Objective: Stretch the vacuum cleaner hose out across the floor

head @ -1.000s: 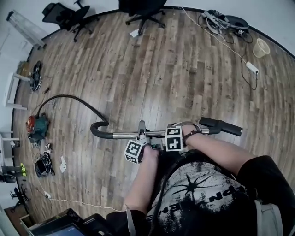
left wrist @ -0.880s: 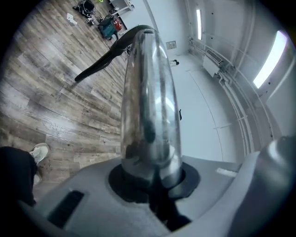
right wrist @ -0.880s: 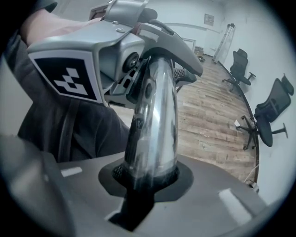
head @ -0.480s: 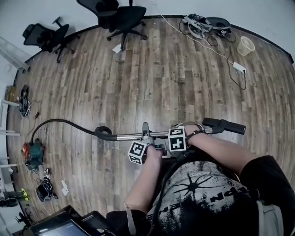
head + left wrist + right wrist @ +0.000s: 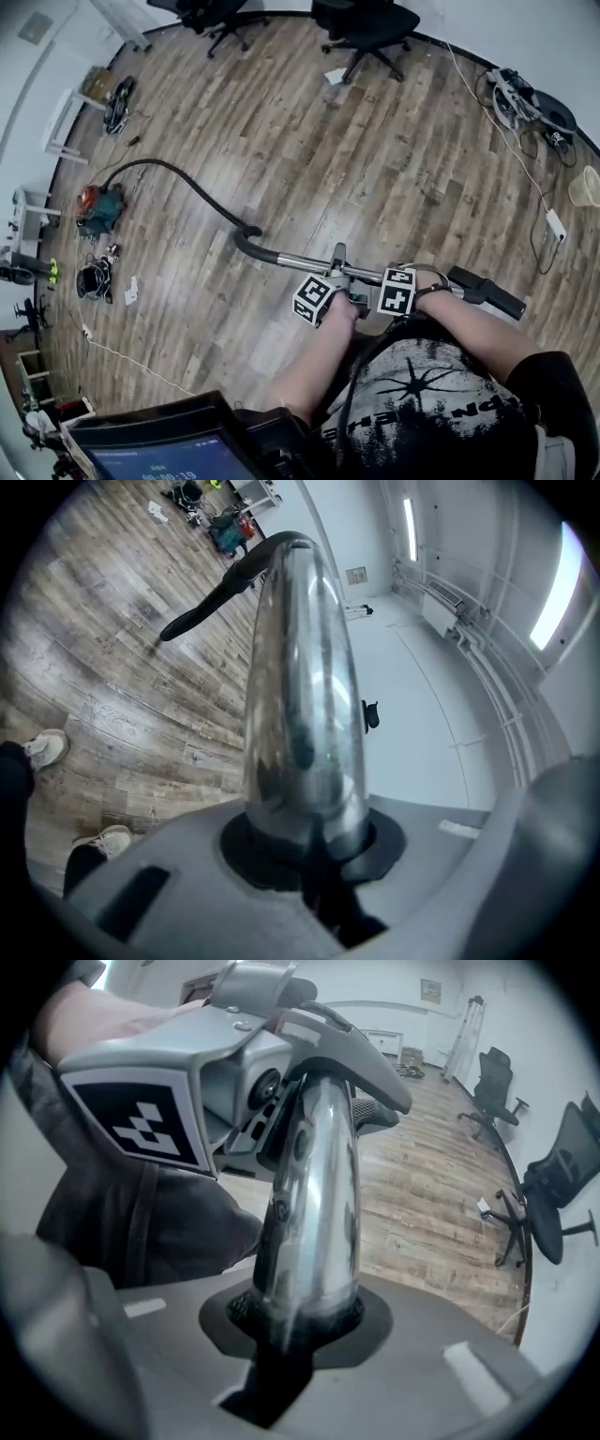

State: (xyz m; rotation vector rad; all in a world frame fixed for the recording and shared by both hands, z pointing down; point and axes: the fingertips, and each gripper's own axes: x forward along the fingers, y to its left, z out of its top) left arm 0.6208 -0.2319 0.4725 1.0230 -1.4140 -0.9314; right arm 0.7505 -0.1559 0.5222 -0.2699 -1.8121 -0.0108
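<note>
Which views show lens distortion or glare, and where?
Head view: fisheye lens curves the floor edge. Left gripper view: the tube carries bright reflections, and a light glares at right. Right gripper view: dark corners, sharp tube.

The head view looks steeply down from above the tube (image 5: 305, 262), far enough off to take in most of the floor (image 5: 375, 159). The left gripper view sits hard against the tube (image 5: 300, 667) and looks along it to the hose (image 5: 202, 611). The right gripper view, just as close, looks along the tube (image 5: 314, 1194) toward the chairs (image 5: 553, 1185). All three share tube and floor.
</note>
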